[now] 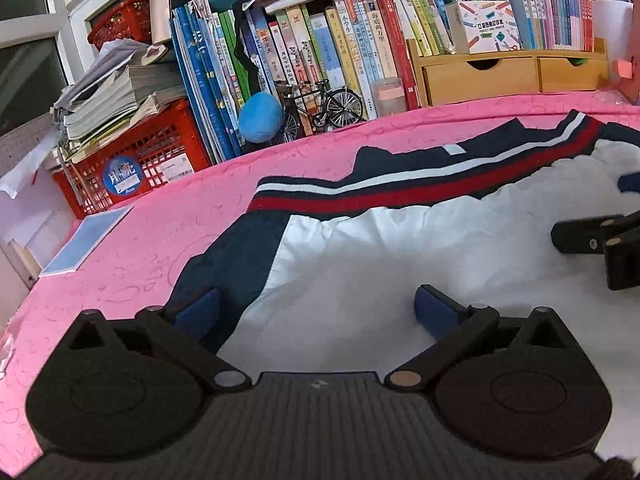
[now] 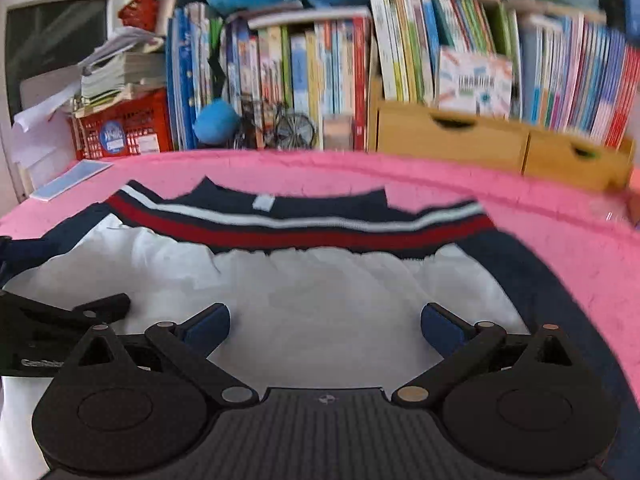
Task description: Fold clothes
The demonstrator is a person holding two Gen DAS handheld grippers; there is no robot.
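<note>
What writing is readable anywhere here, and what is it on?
"月亮": round blue sticker on the red plastic crate.
"海底两万里": spine of a pale book on the shelf.
"小学生": spine of a yellow book beside it.
"2": a neighbouring yellow spine.
Box with pencil drawings: print too small.
White tag on the navy, white and red striped garment: blank.
Other spines: blurred.

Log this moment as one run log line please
left gripper: open, empty | right gripper: open, empty | garment: spread flat on pink table
</note>
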